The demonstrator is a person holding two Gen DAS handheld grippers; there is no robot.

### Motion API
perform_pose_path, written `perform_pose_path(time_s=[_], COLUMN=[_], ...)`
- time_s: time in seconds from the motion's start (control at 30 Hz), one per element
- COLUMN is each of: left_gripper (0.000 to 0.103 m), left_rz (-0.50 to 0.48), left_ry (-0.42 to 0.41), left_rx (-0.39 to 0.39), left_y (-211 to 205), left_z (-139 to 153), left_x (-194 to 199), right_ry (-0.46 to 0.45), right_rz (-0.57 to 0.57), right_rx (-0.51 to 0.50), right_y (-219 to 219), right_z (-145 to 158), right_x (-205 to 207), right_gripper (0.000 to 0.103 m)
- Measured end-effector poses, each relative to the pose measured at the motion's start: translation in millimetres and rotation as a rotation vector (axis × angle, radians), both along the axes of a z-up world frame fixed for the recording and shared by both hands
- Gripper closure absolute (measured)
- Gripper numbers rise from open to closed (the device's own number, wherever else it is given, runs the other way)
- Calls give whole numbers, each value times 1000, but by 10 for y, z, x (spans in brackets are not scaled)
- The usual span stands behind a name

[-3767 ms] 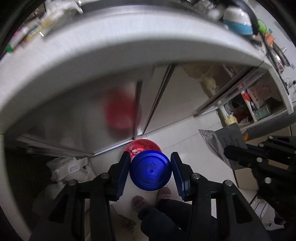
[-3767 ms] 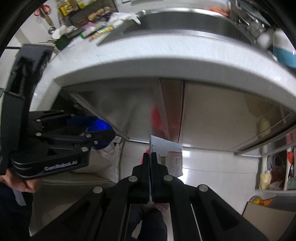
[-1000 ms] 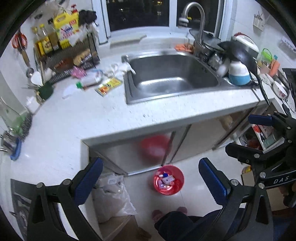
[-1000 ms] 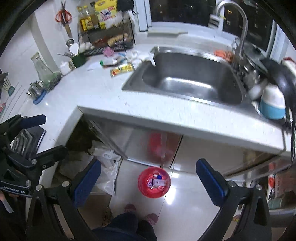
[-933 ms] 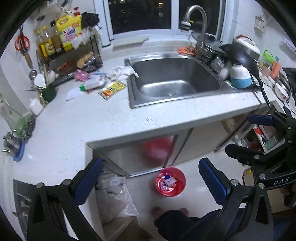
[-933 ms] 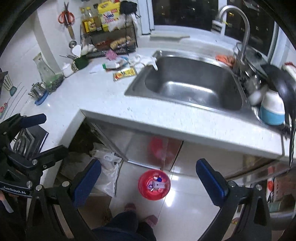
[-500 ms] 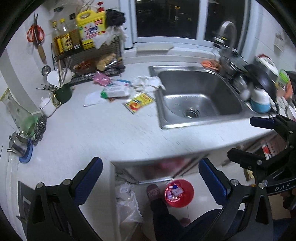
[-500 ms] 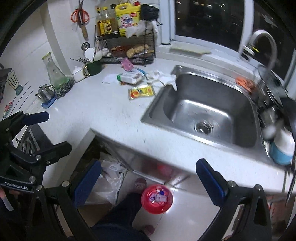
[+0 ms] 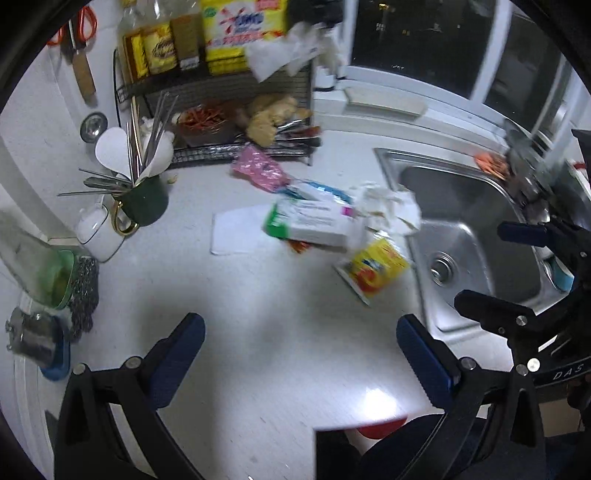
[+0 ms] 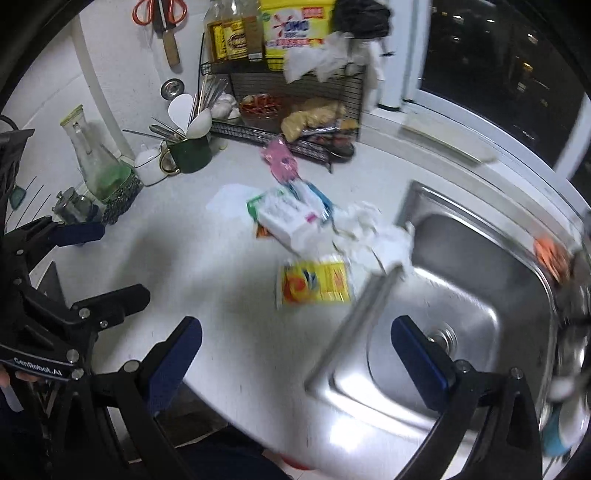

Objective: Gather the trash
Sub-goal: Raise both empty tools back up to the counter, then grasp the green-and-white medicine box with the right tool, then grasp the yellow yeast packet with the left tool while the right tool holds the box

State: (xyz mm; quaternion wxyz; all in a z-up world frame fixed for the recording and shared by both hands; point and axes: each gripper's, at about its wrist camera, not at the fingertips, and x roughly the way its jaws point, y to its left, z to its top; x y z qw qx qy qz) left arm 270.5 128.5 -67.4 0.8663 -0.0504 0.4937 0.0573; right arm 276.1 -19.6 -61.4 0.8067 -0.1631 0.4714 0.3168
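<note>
Where the white countertop (image 9: 258, 350) meets the steel sink (image 9: 476, 236), a loose pile of trash is seen at the centre of both views. A yellow sachet (image 9: 373, 271) lies nearest the sink's edge, with a crumpled white tissue (image 9: 388, 210) just above it in the frame, and a white carton with a green end (image 9: 310, 223) lies to the left of the tissue, partly over a flat white sheet (image 9: 236, 232). A pink wrapper (image 9: 258, 168) is found higher up, touching the foot of a black wire rack (image 9: 221, 147) in which bottles and a yellow detergent jug (image 9: 240, 29) are stored. A green mug of utensils (image 9: 144, 203) is set at the left of the left wrist view.

Nothing is held by the left gripper (image 9: 299, 347); its blue-padded fingers (image 9: 177, 354) are spread wide at the bottom of the frame, above bare counter. The right gripper (image 10: 295, 350) is likewise spread wide and empty, over the counter edge and the sink basin in its own view.
</note>
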Motion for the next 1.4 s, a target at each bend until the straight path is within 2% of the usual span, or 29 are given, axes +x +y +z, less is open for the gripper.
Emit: perform_pose_path(time_s=[0.27, 0.47, 0.7, 0.8, 0.83, 0.87, 0.93, 1.17, 1.4], left_gripper=[0, 0, 0, 0, 0, 0, 0, 0, 0], left_rz=[37, 58, 78, 82, 81, 80, 78, 50, -61], left_ry=[85, 134, 173, 186, 188, 190, 188, 157, 137], left_rx=[-31, -55, -93, -93, -95, -96, -95, -115, -134], left_y=[640, 922, 1097, 1129, 1134, 1137, 1140, 1064, 740], left_z=[-388, -655, -912, -975, -983, -986, -975, -816, -613], left_x=[590, 784, 876, 902, 909, 912, 917, 859, 835], right_ry=[56, 99, 145, 141, 145, 146, 151, 155, 126], right_rz=[131, 261, 316, 335, 341, 346, 355, 362, 212], right_rx=[-76, -160, -248, -260, -266, -268, -275, -246, -127], right_y=[691, 1130, 1375, 1431, 1439, 1444, 1448, 1322, 808], right_z=[-363, -717, -1085, -1218, -1243, -1258, -1272, -1212, -813], right_x=[676, 1001, 1215, 1246, 1241, 1231, 1203, 972, 752], right_gripper=[1, 5, 6, 14, 20, 28, 36, 41, 41])
